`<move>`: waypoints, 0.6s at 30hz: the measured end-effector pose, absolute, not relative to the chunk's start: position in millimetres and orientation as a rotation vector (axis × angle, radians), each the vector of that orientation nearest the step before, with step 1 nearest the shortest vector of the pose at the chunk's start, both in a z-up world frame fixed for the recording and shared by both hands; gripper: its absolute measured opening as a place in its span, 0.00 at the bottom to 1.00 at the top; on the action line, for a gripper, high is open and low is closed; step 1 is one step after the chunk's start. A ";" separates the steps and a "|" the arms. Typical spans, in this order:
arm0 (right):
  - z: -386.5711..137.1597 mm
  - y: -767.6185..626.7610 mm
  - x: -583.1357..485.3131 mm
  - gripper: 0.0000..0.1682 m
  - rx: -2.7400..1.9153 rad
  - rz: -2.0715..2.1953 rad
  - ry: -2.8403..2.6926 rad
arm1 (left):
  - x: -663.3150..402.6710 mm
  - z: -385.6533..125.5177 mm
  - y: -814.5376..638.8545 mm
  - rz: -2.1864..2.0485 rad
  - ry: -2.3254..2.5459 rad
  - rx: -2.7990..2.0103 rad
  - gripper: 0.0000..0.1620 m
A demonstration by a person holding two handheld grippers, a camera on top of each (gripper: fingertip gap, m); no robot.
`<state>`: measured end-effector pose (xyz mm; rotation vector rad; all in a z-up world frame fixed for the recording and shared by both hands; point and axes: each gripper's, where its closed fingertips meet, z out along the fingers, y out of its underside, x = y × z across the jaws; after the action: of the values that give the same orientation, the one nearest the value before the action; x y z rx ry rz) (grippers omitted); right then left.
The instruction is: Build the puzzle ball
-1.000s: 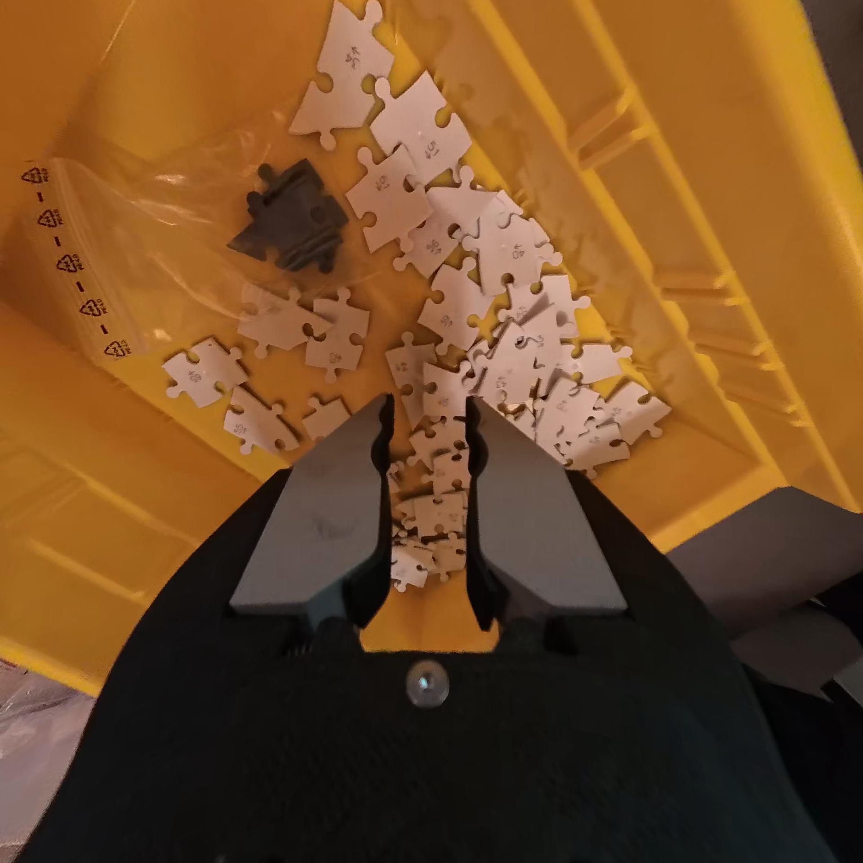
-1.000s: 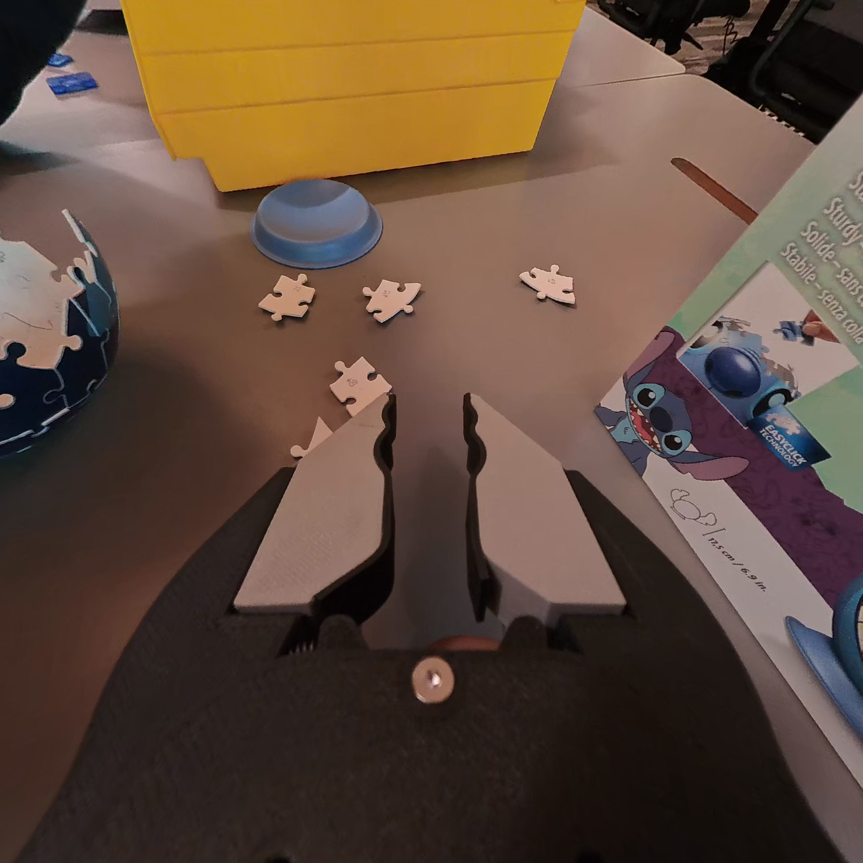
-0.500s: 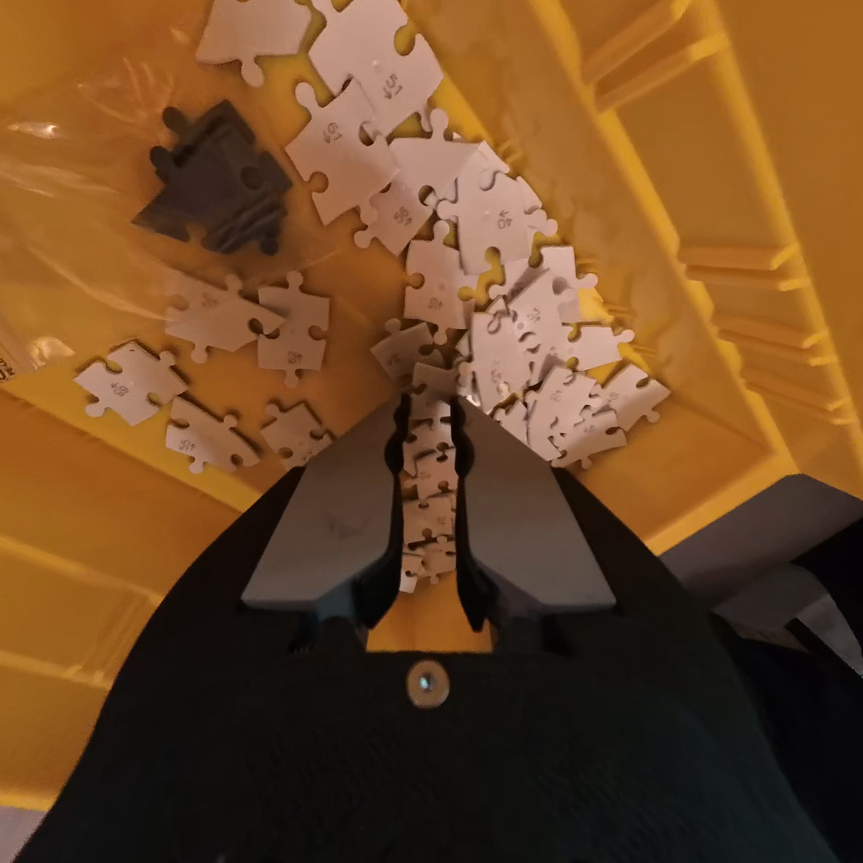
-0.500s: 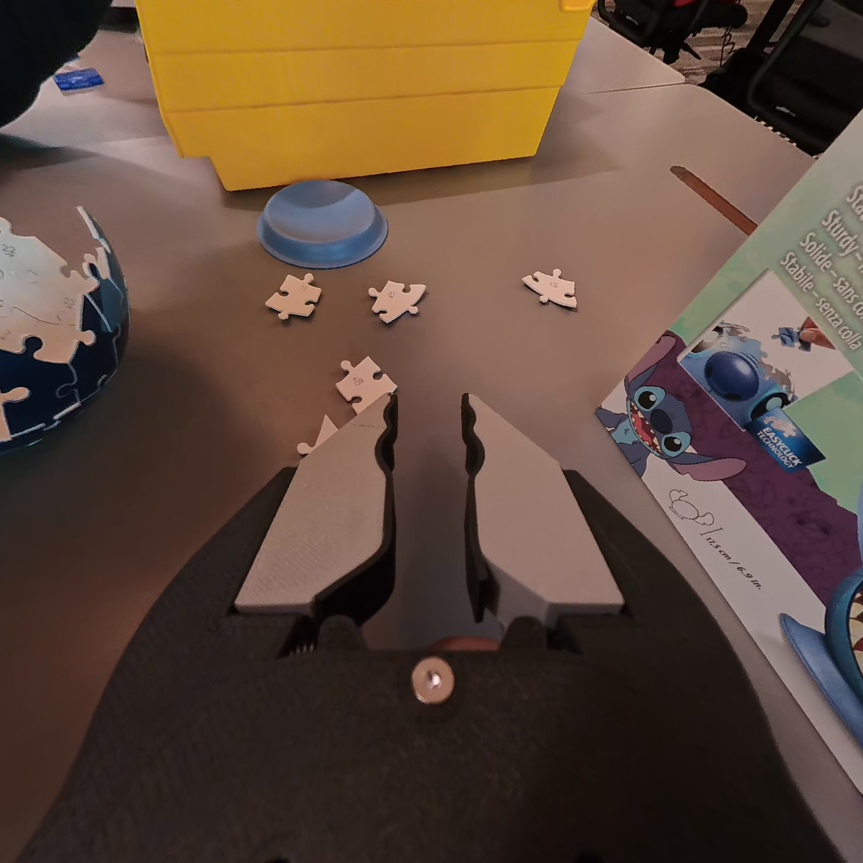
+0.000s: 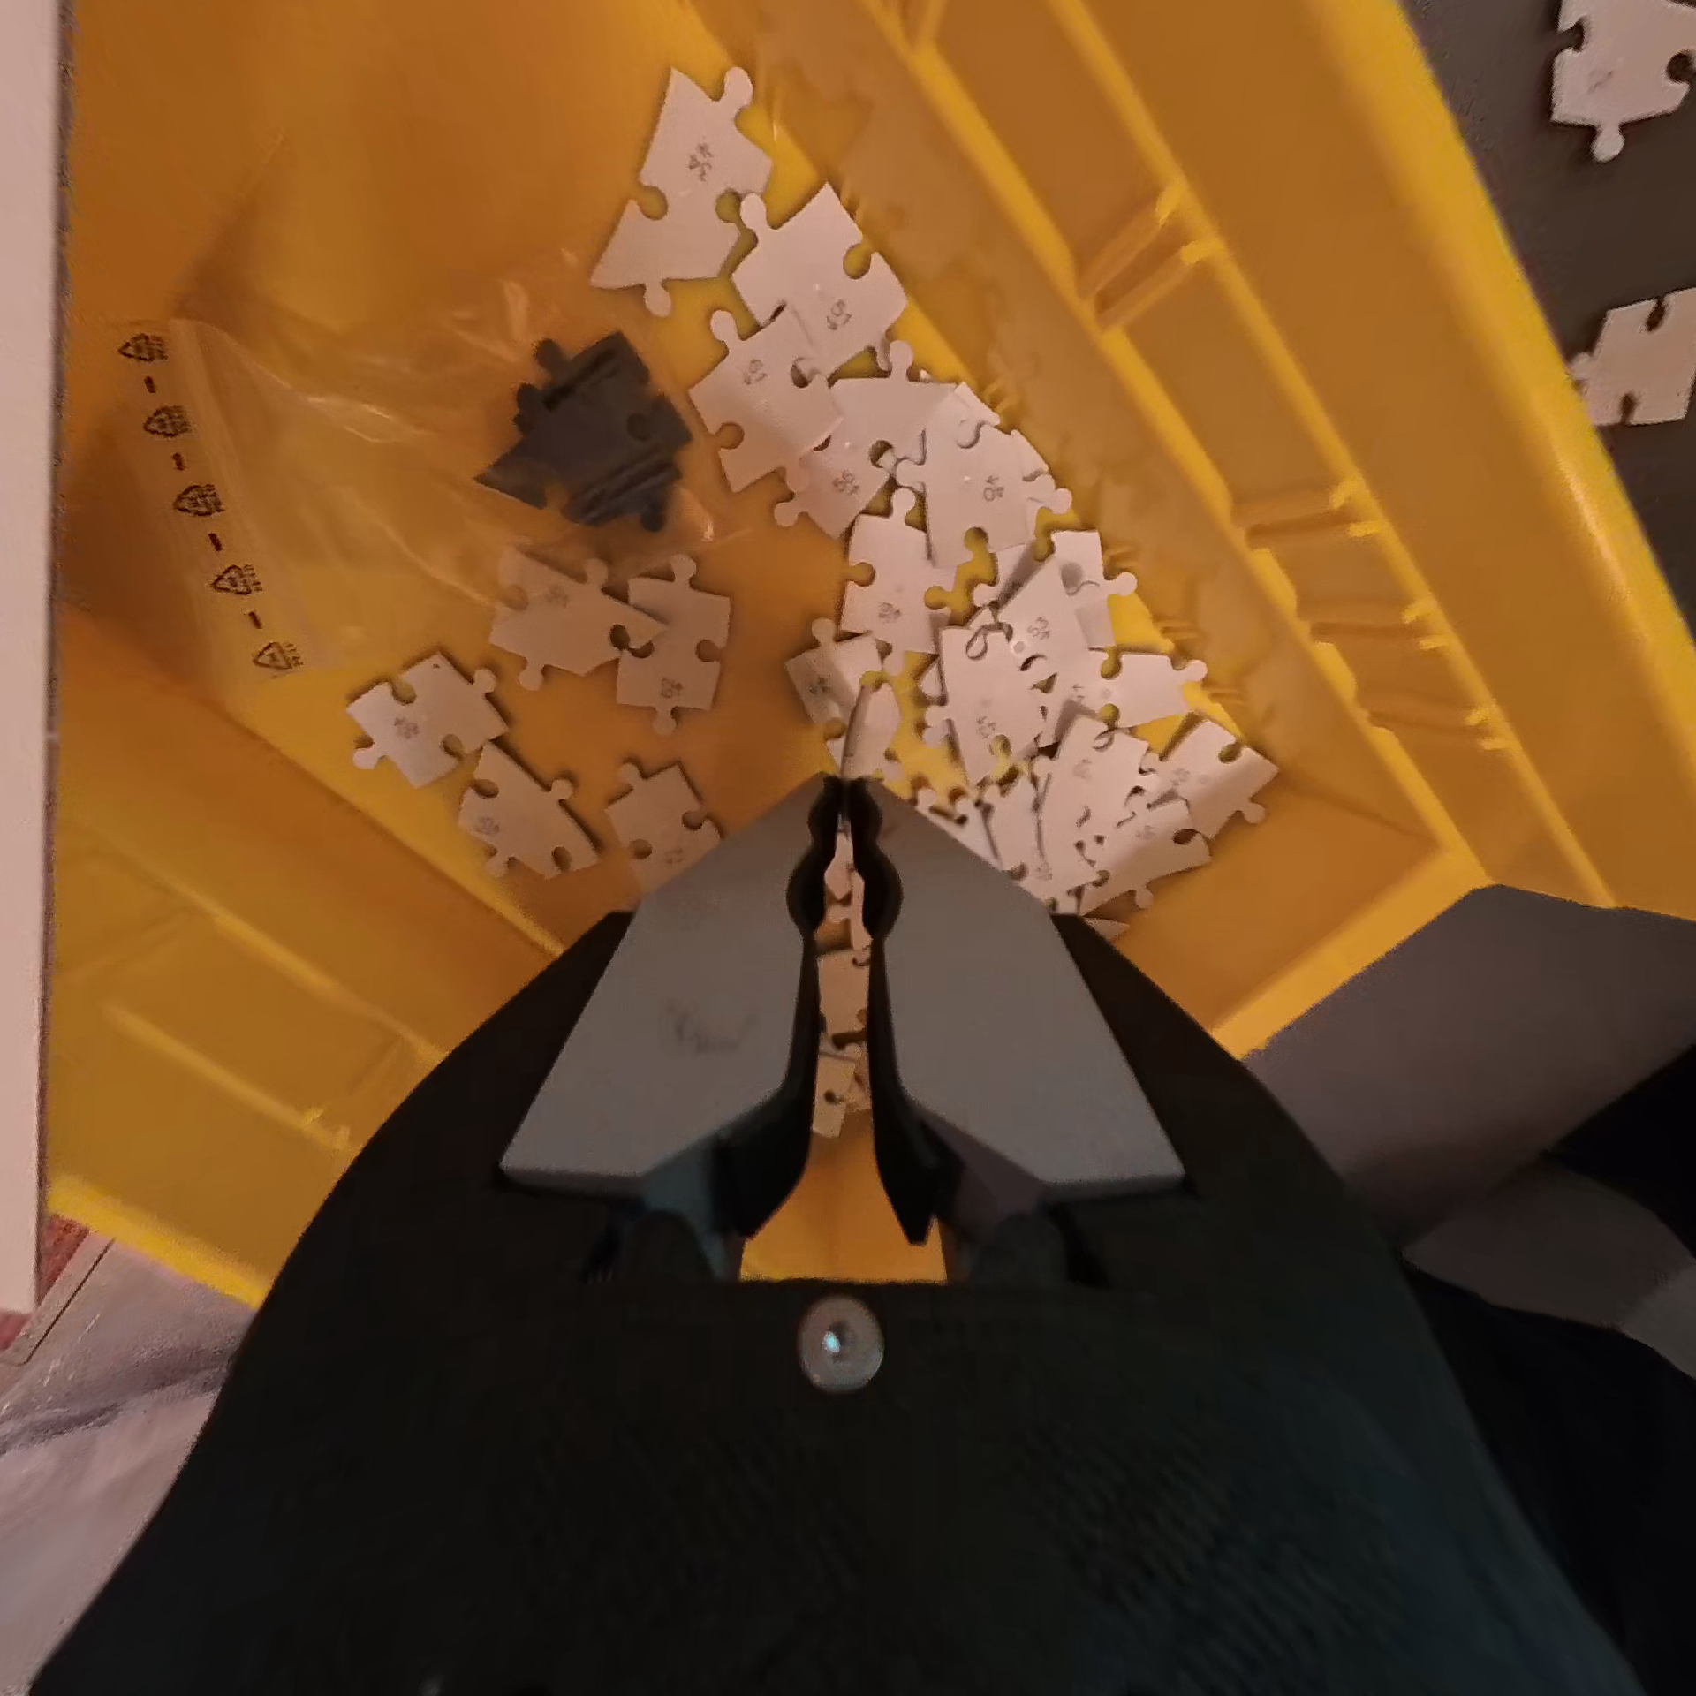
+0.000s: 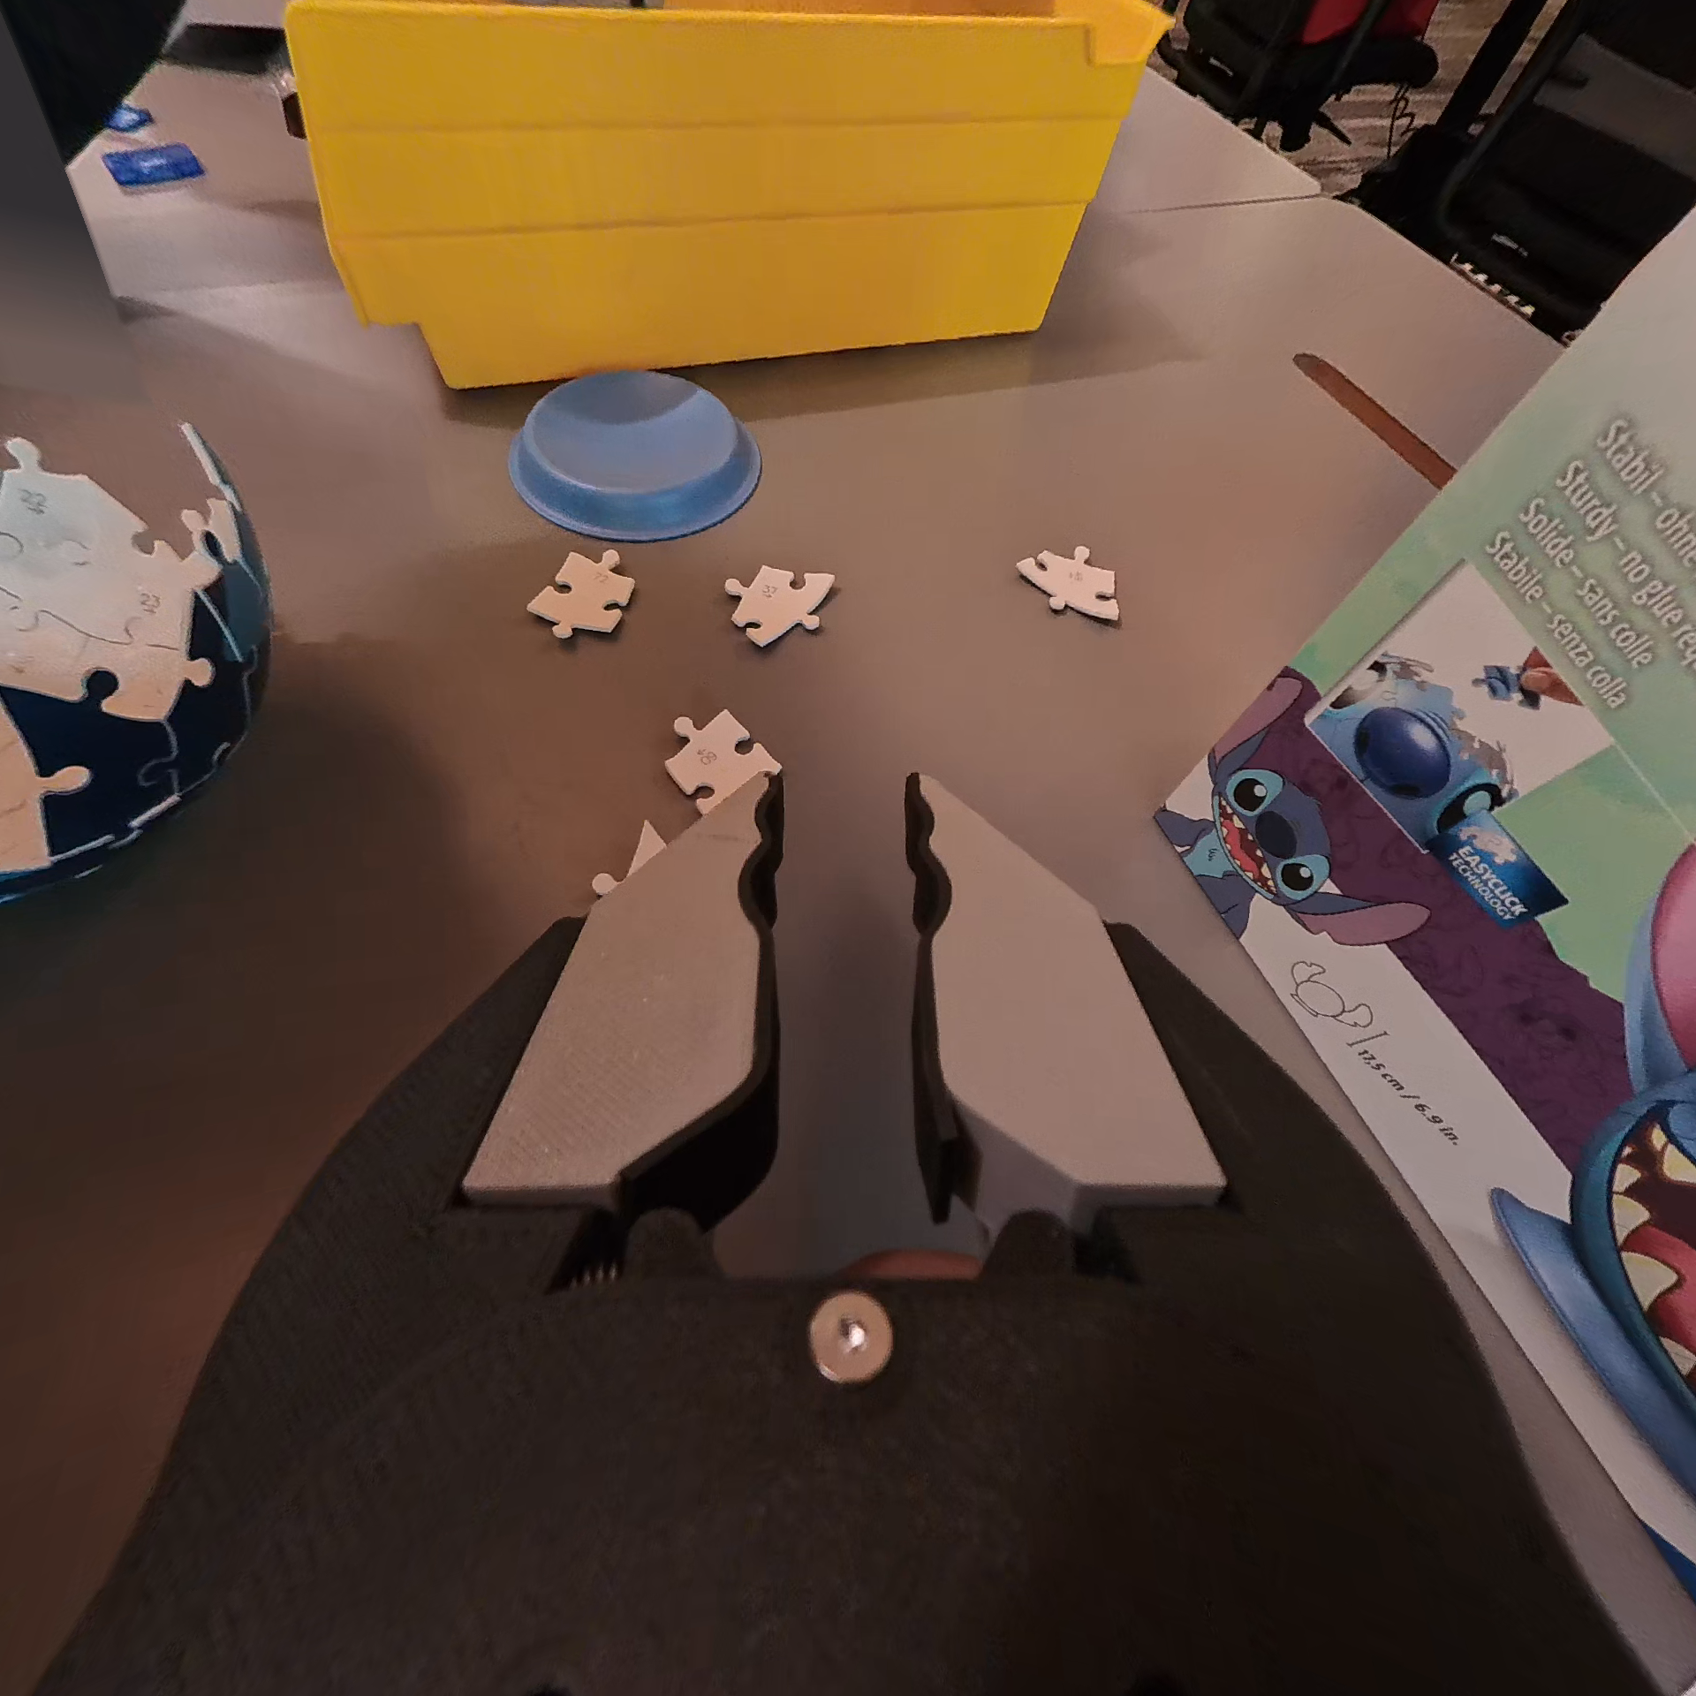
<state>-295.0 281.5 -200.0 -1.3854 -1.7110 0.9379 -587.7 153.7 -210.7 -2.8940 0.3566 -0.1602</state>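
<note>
In the left wrist view my left gripper [image 5: 842, 794] is inside the yellow bin [image 5: 1285, 459]. It is shut on a white puzzle piece [image 5: 861, 730] that sticks out edge-on past the fingertips, above the pile of white pieces [image 5: 1009, 642]. In the right wrist view my right gripper [image 6: 844, 789] is open and empty, low over the grey table. The partly built blue puzzle ball [image 6: 101, 661] sits at the left. Several loose white pieces [image 6: 778, 601] lie ahead of the right gripper, one [image 6: 720, 757] just by its left fingertip.
A clear plastic bag with dark pieces [image 5: 587, 440] lies in the bin. A blue round stand [image 6: 633, 459] sits in front of the bin [image 6: 716, 184]. The puzzle box [image 6: 1468, 826] lies at the right. A wooden stick [image 6: 1377, 422] lies beyond it.
My left gripper went down into the pile, shut on one white piece and drew back with it. The right gripper has hardly moved and stays open.
</note>
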 end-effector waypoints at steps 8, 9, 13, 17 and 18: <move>-156.2 260.3 -288.9 0.15 -1.333 1.116 -1.649 | -550.5 -86.2 175.0 -0.094 0.268 -2.316 0.00; -148.6 252.8 -287.0 0.15 -1.314 1.163 -1.649 | -533.2 -67.8 177.1 -0.095 0.283 -2.220 0.00; -123.5 213.6 -279.0 0.15 -1.242 1.348 -1.689 | -440.4 -23.2 172.8 -0.144 0.370 -1.941 0.00; -104.1 177.2 -267.7 0.15 -1.166 1.450 -1.729 | -346.7 -7.8 155.0 -0.235 0.448 -1.755 0.00; -99.4 169.7 -263.5 0.15 -1.152 1.485 -1.728 | -329.5 -5.3 152.0 -0.252 0.445 -1.720 0.00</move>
<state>-263.5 169.7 -99.4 -1.1515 -1.7278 1.4846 -329.5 152.0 -5.3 -1.7202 0.4447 -0.2515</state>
